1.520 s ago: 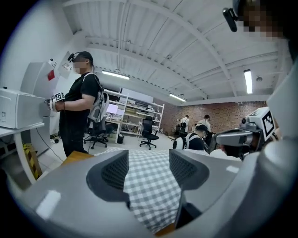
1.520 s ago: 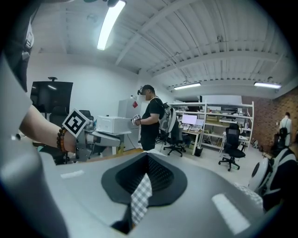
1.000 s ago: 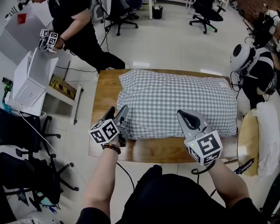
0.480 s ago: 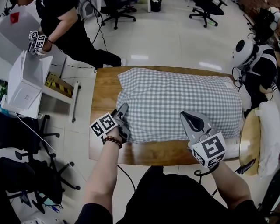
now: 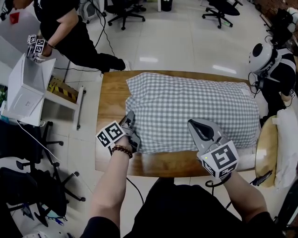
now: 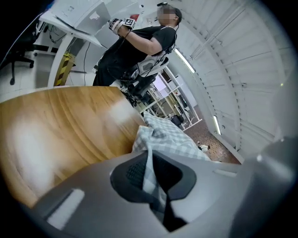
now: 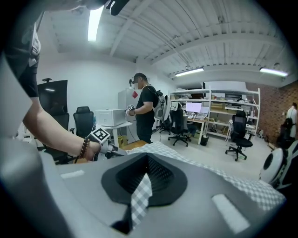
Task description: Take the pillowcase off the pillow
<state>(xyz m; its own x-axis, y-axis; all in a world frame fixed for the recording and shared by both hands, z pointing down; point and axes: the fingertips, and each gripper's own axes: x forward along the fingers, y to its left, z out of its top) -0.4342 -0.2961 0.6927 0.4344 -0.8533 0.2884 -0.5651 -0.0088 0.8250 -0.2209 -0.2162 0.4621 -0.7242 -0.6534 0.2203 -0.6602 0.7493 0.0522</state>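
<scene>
The pillow lay wholly inside the checked case (image 5: pixel 193 109), so none of it showed. The case hid most of the table (image 5: pixel 111 100). In the head view the left gripper's (image 5: pixel 130 119) tips were lost against the case's corner. One bystander (image 5: pixel 70 32) was cut off by the top edge, another (image 5: pixel 277 74) by the right.

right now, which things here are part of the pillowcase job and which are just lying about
In the job: checked pillowcase; wooden table under it; left gripper and right gripper, both shut on its near edge.
Just about: office chairs; white box on a stand; person beside it; white cushion at right.
</scene>
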